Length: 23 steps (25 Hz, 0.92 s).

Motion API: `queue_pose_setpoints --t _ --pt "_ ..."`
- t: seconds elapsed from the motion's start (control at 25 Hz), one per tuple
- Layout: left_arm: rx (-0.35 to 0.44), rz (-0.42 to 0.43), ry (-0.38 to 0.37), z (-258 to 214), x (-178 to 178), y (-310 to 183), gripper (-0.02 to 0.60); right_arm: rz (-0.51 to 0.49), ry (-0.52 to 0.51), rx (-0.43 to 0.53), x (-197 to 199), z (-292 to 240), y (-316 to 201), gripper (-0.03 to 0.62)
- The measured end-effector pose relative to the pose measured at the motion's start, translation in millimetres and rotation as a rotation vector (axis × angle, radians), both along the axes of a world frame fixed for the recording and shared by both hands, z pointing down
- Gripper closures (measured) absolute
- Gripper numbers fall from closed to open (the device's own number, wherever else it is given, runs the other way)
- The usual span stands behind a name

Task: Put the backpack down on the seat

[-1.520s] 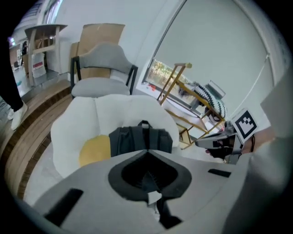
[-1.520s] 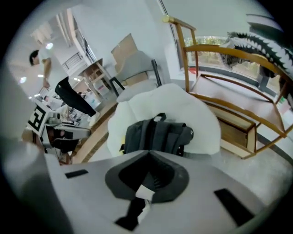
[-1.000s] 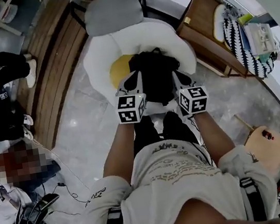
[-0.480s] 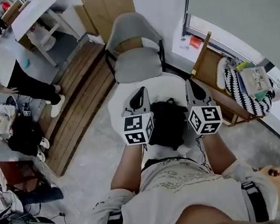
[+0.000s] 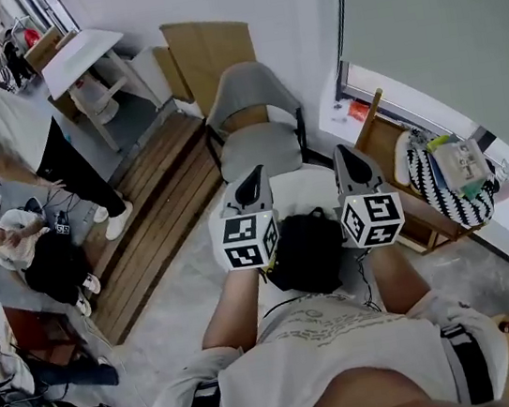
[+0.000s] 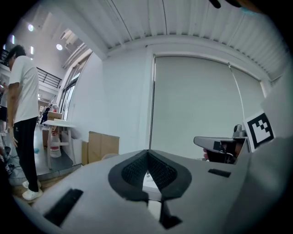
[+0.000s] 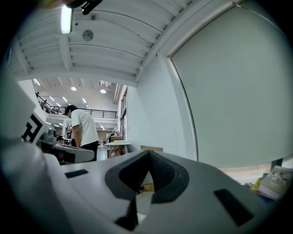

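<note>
Pale stone floor and wood decking surround a white cushioned seat (image 5: 313, 182), where the black backpack (image 5: 307, 251) lies, apparently already set down. Above it, the left tongs (image 5: 252, 175) and right tongs (image 5: 348, 155) point level on either side, both clenched on nothing, likely held clear so the backpack rests unaided. A grey chair (image 5: 256, 117) stands behind.

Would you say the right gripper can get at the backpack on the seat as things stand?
Probably yes: the backpack lies uncovered on the white seat, nothing between it and the right gripper, though its fingers are shut.
</note>
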<state>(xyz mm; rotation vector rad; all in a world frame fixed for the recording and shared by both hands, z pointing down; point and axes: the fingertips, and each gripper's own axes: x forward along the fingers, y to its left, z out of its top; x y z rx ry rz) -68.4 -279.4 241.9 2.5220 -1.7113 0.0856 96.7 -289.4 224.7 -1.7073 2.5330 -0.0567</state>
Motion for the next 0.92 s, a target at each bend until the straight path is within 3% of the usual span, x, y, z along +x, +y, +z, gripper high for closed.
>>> queue_pose_setpoints --t 0.44,0.6,0.92 --pt "0.018 0.037 -0.013 -2.8 22.0 6.1 0.561 0.036 0.012 0.004 17.1 3.9 8.6 0.569" --pt "0.046 -0.009 -0.036 -4.7 13.4 8.8 0.561 0.024 0.012 -0.004 13.9 7.6 11.7 0.569" --pt "0.0 -0.051 0.048 -6.3 -2.5 8.0 0.561 0.007 0.013 -0.013 12.6 9.7 14.4 0.569"
